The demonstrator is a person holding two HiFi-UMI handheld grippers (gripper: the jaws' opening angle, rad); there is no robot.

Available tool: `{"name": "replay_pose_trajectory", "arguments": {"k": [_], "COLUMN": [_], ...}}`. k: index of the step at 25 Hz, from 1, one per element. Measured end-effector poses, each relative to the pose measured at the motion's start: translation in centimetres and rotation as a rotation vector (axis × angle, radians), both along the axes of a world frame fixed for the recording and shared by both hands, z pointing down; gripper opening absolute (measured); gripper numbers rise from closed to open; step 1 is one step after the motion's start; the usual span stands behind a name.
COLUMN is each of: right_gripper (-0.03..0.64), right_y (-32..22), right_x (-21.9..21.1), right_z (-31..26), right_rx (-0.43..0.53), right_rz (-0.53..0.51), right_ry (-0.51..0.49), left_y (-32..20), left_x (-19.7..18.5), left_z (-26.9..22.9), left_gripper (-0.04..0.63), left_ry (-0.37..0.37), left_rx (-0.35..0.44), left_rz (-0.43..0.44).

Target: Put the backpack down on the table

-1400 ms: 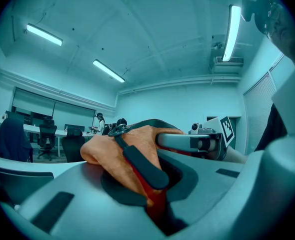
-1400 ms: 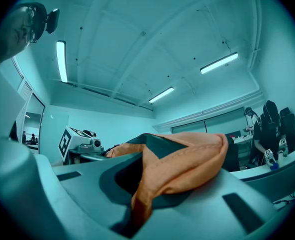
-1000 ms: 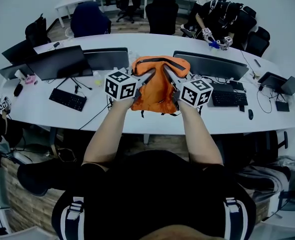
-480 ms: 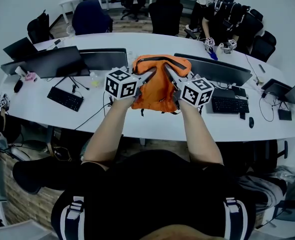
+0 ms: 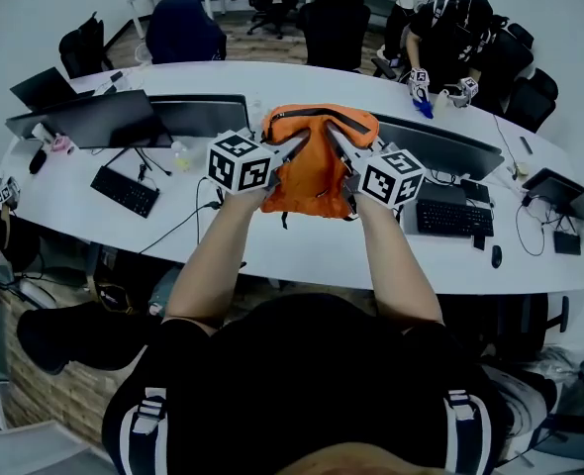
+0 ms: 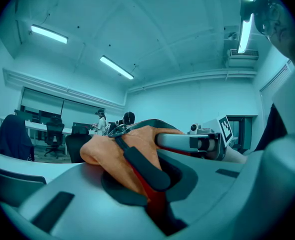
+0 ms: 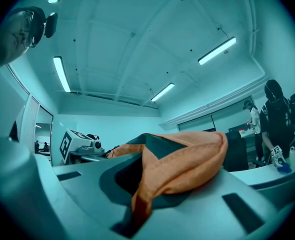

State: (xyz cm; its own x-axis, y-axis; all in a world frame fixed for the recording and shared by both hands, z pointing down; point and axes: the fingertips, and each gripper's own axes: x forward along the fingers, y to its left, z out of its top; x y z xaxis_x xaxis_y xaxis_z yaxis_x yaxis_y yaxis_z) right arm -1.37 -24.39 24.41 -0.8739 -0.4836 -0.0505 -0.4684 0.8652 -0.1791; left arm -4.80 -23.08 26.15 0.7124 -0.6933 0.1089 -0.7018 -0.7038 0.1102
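Aim for the bare white strip of the desk [image 5: 302, 250], just this side of the gap between the monitors [image 5: 208, 115] and well apart from the left-hand keyboard [image 5: 124, 191] and the right-hand keyboard [image 5: 452, 218]. Bring both hands down together and level, to land the base flat and not on one corner. Keep the loose cable [image 5: 183, 231] out from under it. Let go only with the full weight on the desk, then part both pairs of fingers at once to avoid a likely slump to one side.

Hanging over that spot: the orange backpack [image 5: 312, 171], limp, mouth upward, with dark trim along its top rim. Impossible to tell from the head view: lower edge already on the desk, or just above it.

Held from both sides. Clamped at the left of the top rim by the left gripper [image 5: 294, 149], with fingers all but together on a fold of orange cloth and a black strap [image 6: 142, 166]. Clamped at the right of the rim by the right gripper [image 5: 338, 144], likewise nearly closed, on a fold of the same cloth. Both roughly level, fingertips near one another across the rim, with the bulk of the bag slung below and beyond them.
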Motion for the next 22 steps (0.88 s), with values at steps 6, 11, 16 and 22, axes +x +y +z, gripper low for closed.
{"name": "replay_pose_trajectory", "arguments": {"k": [6,11,16,22], "right_gripper": [0.037,0.037,0.037,0.037], "right_y": [-1.2,-1.9,-2.2,-2.3], "right_x": [0.9,0.8,1.1,0.8], "right_z": [0.3,0.5,0.7,0.5], "right_rx": [-0.001,0.003,0.006,0.005], "right_rz": [-0.037,-0.067,-0.096,-0.122], "right_ry": [-0.01,-0.012,-0.007,-0.004], "left_y": [-1.1,-1.8,-1.9,-1.9], "left_x": [0.9,0.9,1.2,1.0], "left_z": [0.3,0.5,0.7,0.4], "left_gripper": [0.048,0.048,0.048,0.046], "left_ry": [-0.006,-0.013,-0.019,-0.025], "left_rx": [-0.002,-0.001,-0.005,-0.007], "left_rz": [-0.032,-0.067,-0.098,-0.127]}}
